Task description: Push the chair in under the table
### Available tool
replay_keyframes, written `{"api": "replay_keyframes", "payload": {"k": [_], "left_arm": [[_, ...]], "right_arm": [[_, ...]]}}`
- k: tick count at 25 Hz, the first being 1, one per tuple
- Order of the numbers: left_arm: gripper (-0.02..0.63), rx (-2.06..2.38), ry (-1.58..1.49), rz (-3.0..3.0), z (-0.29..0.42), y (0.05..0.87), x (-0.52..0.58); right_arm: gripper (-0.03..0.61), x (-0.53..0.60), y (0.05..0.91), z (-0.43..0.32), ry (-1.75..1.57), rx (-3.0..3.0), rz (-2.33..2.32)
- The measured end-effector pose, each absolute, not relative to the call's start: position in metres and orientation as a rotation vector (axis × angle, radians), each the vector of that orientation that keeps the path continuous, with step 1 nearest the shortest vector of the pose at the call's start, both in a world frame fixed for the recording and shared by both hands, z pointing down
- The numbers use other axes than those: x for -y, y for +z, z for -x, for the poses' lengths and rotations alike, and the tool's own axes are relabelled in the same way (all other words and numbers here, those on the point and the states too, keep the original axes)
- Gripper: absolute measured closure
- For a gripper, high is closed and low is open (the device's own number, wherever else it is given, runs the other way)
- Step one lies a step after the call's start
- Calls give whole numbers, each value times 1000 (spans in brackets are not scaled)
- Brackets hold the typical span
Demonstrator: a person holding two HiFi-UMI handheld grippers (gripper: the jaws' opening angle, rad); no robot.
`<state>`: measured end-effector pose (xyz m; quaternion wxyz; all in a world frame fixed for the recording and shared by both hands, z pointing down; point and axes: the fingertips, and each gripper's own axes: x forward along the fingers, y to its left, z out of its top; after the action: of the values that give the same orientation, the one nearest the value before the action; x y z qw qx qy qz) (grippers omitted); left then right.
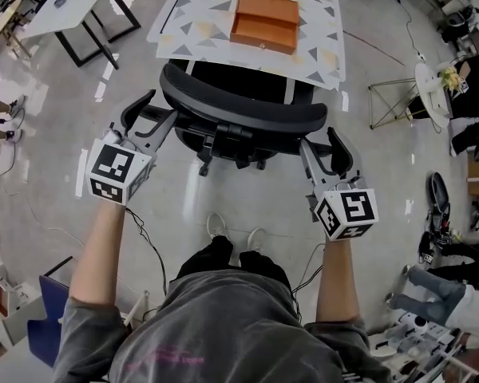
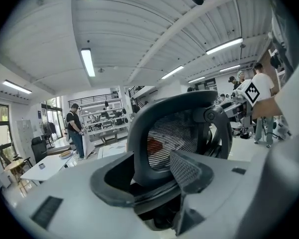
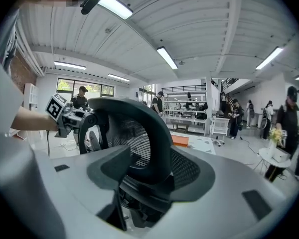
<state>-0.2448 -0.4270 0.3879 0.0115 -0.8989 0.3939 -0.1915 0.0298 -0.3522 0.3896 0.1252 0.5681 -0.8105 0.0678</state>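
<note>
The black mesh office chair stands with its back toward me and its seat partly beneath the table, which has a triangle-patterned top. My left gripper holds the left end of the backrest, beside the left armrest. At the right end my right gripper does the same. In the left gripper view the backrest frame fills the gap between the jaws of the left gripper. The right gripper view shows that frame likewise wedged in the right gripper.
An orange box lies on the table. A white desk stands at the far left, a wire stand and a small round table at the right. Cables trail over the glossy floor near my shoes. People stand farther off.
</note>
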Motion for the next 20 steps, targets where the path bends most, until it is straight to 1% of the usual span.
{"api": "replay_keyframes", "payload": {"k": [11,17,20], "left_arm": [[430,-1261,-475,2792,237,350,396],[468,-1225,-306,2803,222,320,380],[485,-1230,-269,2797,215,311,372]], "right_arm": [[342,335,360,-35,164,2401,-1697],[344,332,334,-37,108,2469,-1689],[345,330,323,-39,80,2503,-1670]]}}
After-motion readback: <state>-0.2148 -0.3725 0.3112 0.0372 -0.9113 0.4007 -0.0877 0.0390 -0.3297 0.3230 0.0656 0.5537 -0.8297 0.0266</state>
